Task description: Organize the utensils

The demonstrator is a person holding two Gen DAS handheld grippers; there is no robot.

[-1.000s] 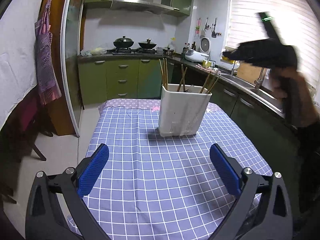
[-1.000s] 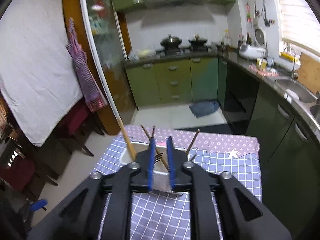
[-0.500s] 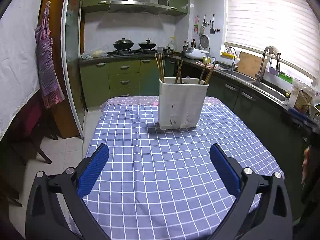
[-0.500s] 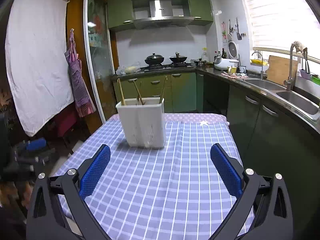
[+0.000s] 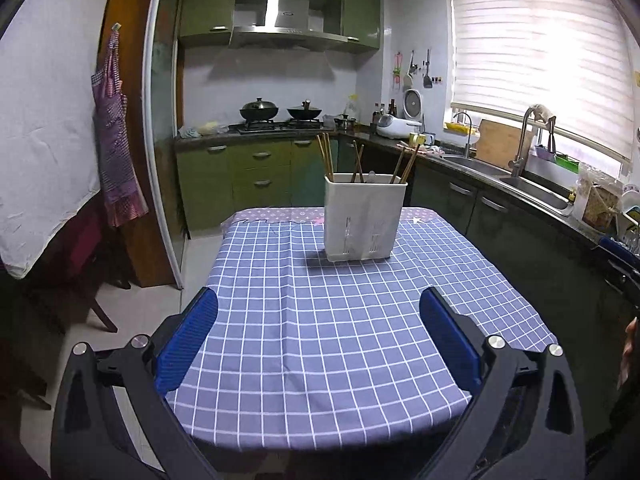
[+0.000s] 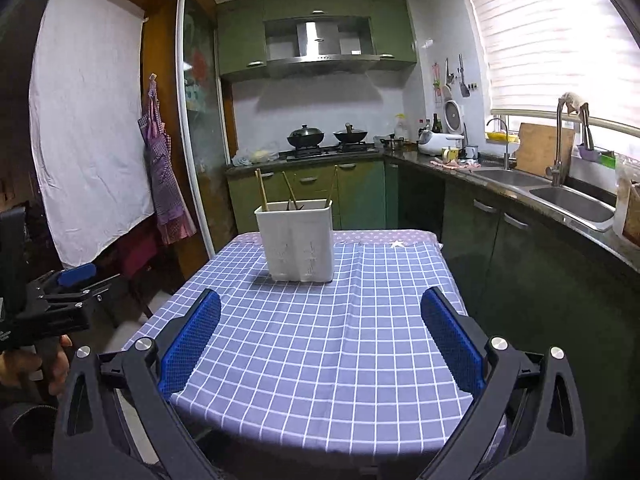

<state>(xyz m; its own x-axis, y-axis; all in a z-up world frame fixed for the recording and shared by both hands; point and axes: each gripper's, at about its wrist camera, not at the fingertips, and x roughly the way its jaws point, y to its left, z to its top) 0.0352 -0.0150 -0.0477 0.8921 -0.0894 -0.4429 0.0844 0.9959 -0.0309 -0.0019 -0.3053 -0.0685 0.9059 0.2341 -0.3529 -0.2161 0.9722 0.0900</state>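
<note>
On checked tablecloth point(image 5: 340, 332): white utensil holder point(image 5: 364, 220), chopsticks point(image 5: 326, 156) inside; no legible writing.

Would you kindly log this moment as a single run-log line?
left gripper: open, empty | right gripper: open, empty | chopsticks: upright in white holder | holder: on checked tablecloth

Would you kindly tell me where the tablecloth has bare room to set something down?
The checked tablecloth is bare from the white utensil holder forward to the near edge, and on both sides of the holder. Only the far middle is taken, where the holder stands with chopsticks inside.
</note>
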